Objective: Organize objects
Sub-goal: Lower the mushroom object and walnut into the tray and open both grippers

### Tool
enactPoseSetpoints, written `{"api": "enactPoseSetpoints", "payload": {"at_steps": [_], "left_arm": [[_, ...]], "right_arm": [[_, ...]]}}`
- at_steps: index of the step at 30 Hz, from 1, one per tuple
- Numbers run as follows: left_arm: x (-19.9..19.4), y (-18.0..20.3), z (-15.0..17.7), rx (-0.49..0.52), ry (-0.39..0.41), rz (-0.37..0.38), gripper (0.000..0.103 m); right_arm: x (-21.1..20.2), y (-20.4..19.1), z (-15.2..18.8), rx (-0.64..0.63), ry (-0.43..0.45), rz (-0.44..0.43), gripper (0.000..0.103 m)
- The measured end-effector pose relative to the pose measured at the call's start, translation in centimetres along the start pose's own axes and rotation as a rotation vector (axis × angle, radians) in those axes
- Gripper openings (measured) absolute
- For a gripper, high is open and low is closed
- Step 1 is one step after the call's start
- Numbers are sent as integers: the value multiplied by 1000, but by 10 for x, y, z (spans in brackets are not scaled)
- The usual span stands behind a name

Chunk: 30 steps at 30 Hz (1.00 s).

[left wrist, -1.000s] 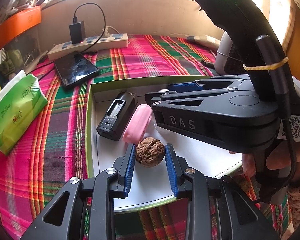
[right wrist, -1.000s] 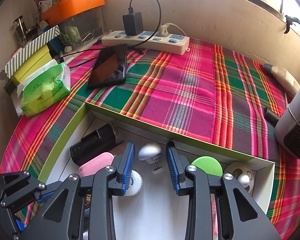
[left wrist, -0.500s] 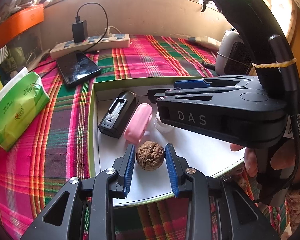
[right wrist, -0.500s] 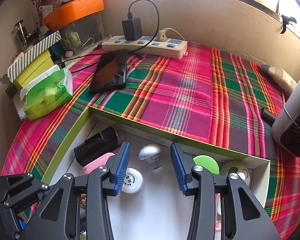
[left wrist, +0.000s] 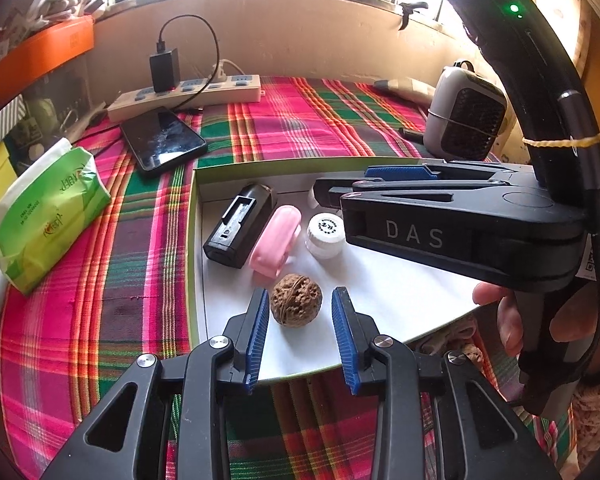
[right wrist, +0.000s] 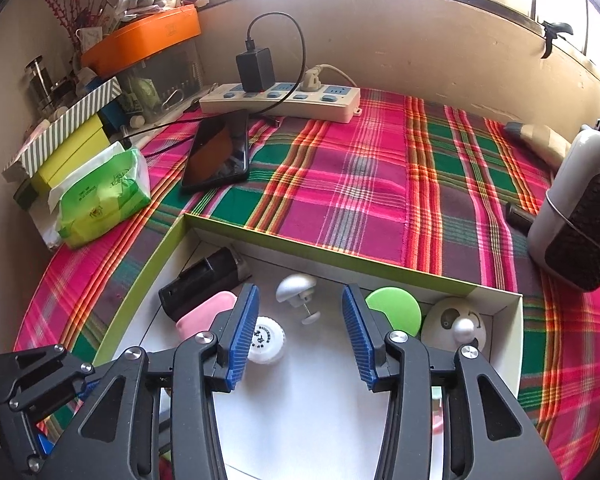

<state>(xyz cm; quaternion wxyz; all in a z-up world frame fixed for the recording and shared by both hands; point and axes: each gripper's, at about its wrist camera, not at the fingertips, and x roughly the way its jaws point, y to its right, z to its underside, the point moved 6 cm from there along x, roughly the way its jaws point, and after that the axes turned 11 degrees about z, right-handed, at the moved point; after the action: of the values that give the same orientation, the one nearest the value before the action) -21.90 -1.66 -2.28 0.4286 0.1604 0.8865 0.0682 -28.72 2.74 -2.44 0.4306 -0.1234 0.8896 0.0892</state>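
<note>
Looking from left to right, we see a green tissue pack [left wrist: 48, 216] lying on the bright checked cloth [left wrist: 100, 280], with a black phone [left wrist: 162, 142] near it and a white power strip [left wrist: 188, 96] farther back. Next comes the white box [left wrist: 196, 264] with green walls. Inside it, a black holder [left wrist: 240, 226] lies beside a pink case [left wrist: 276, 240], which sits just beside a small white bottle [left wrist: 325, 236]. Our left gripper [left wrist: 300, 336] is open, and the brown walnut [left wrist: 296, 306] sits on the box floor between its blue fingers [left wrist: 258, 336], with a gap on each side. Our right gripper [right wrist: 300, 336] is spread wide over the box and holds nothing. Past it lie a silver knob [right wrist: 296, 292], a green disc [right wrist: 394, 314] and a white round thing [right wrist: 454, 324]. A small grey heater [left wrist: 464, 120] stands far right.
</note>
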Motion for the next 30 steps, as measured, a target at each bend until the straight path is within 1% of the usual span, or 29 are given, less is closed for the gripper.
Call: {"api": "enactPoseSetpoints", "payload": {"at_steps": [6,13,22,30], "left_arm": [[-12,4,4,5,15,-1,31],[-25,9,10,4,32,-4,31],[-42,19,23,23,47,-10,31],[-54,29,37,44,66,-18,31]], "right_arm": [[-15,4,5,36,20,-7,45],[-36,4,14,51,46,3,45],[-63,5,34,88,79,6,45],[-82,12,55,141,111,26,45]]}}
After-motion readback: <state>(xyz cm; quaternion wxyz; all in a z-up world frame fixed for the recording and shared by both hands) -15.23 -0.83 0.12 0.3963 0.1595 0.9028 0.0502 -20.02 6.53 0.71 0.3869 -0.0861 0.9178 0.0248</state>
